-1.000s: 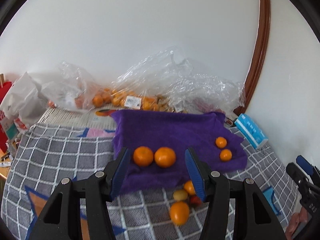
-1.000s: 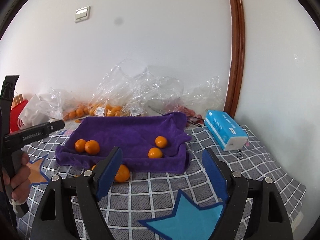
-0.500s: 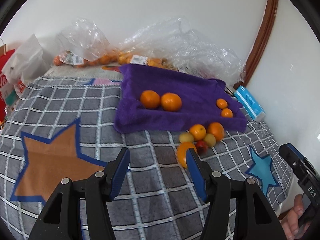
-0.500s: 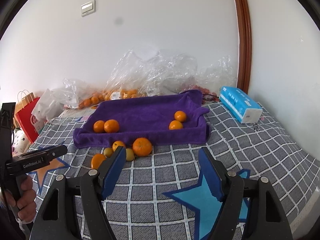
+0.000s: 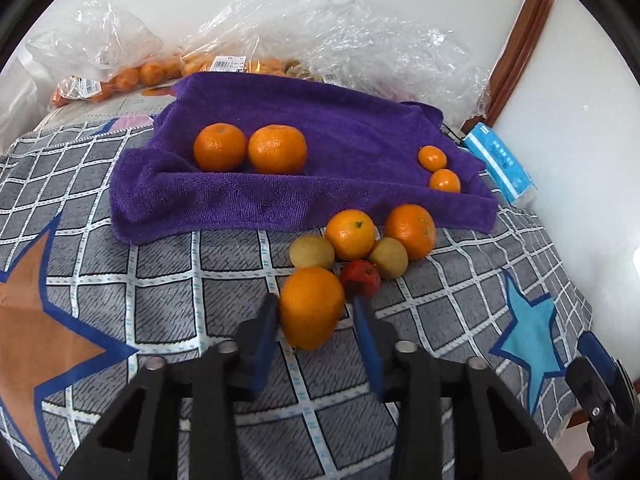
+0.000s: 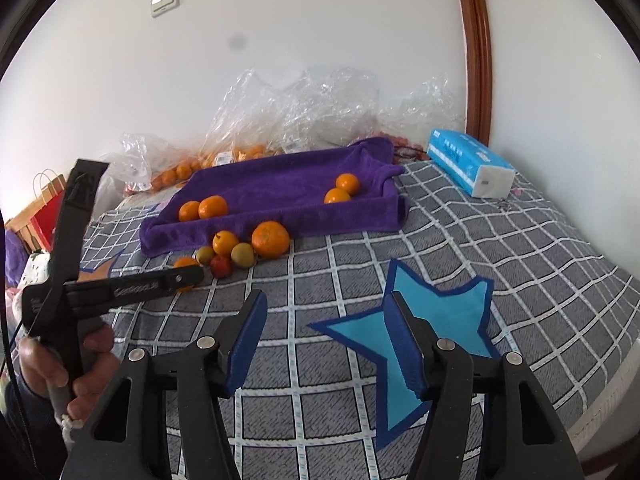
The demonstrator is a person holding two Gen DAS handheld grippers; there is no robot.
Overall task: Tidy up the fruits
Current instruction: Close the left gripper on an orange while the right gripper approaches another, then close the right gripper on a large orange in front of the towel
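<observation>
Orange (image 5: pixel 310 307) sits between left tool (image 5: pixel 316 322) marked "GenRobot.AI".

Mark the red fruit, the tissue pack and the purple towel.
red fruit (image 5: pixel 361 277), left wrist view, top surface.
tissue pack (image 6: pixel 468 160), right wrist view, blue top face.
purple towel (image 5: pixel 344 128), left wrist view, bare middle.

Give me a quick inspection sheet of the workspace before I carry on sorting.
Surface: grey checked blanket with star patches.
Job's things: purple towel holds four oranges; loose pile in front of it; nearest orange.
Clutter: plastic bags, tissue pack, red paper bag.
Grippers: left gripper straddles the nearest orange, grip unclear; right gripper open, holding nothing.
Cables: thin black cord at the left hand.
Surroundings: white wall, wooden door frame, wall switch.
</observation>
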